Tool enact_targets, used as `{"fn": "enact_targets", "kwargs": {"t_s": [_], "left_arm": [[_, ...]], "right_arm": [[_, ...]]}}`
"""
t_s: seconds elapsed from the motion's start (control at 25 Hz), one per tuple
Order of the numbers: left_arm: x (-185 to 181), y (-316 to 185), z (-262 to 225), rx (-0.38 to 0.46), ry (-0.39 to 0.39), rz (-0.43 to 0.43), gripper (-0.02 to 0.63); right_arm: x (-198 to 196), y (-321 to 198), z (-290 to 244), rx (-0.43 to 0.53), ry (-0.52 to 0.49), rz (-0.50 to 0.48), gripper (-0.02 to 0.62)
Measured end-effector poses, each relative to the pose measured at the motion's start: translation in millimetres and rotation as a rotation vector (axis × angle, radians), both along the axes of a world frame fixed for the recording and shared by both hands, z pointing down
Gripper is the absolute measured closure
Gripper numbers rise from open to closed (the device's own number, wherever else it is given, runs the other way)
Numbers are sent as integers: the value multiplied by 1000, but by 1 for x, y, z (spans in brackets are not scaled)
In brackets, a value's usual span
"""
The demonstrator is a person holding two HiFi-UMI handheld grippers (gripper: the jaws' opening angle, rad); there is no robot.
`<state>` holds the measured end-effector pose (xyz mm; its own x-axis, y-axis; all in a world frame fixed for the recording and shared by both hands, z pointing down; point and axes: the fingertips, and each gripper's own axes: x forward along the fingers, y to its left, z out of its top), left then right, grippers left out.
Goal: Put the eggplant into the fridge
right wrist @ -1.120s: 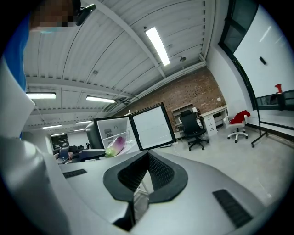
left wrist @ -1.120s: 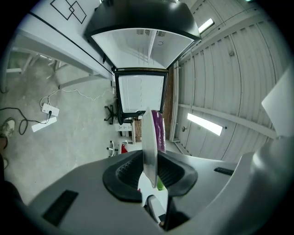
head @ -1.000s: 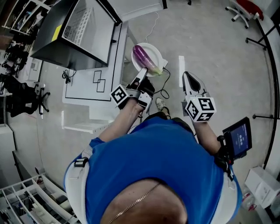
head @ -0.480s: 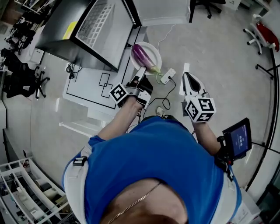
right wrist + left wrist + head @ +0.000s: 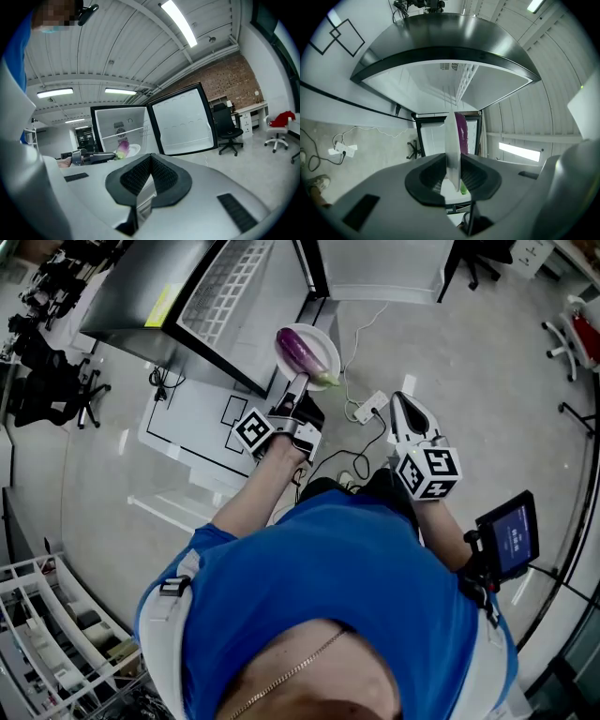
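A purple eggplant [image 5: 298,348] with a green stem lies on a white plate [image 5: 325,341]. My left gripper [image 5: 295,390] is shut on the plate's near rim and holds it level, right at the front of the open fridge [image 5: 220,292]. In the left gripper view the plate [image 5: 452,150] stands edge-on between the jaws, with the eggplant [image 5: 461,133] behind it and the fridge's white inside [image 5: 440,89] beyond. My right gripper [image 5: 401,399] is shut and empty, to the right of the plate. Its view shows the fridge [image 5: 117,126], the door [image 5: 183,122] and the eggplant [image 5: 123,149].
A white power strip [image 5: 367,407] and black cables lie on the floor below the grippers. The open fridge door [image 5: 384,268] stands to the right of the plate. Office chairs [image 5: 227,129] and a red chair [image 5: 586,334] are further right. A wire rack [image 5: 47,634] is at the lower left.
Both grippers have travelled across the floor toward the fridge. The plate with the eggplant, before over open floor, now sits at the fridge's front. Neither gripper's jaws have changed.
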<state>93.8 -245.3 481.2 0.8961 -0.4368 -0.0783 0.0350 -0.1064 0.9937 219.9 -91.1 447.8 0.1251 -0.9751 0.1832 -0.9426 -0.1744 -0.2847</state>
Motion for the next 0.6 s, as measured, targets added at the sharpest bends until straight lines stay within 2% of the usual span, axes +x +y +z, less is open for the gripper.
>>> {"fn": "enact_targets", "kwargs": {"t_s": [0.24,0.6], "left_arm": [[4,-37,6,-5,-4,-71,520],[27,-74,-22,8,20,-176,520]], "right_arm": [[12,-44,4,-6,-8,-70,594],[46,-108,-12,18,-2,-200,594]]}}
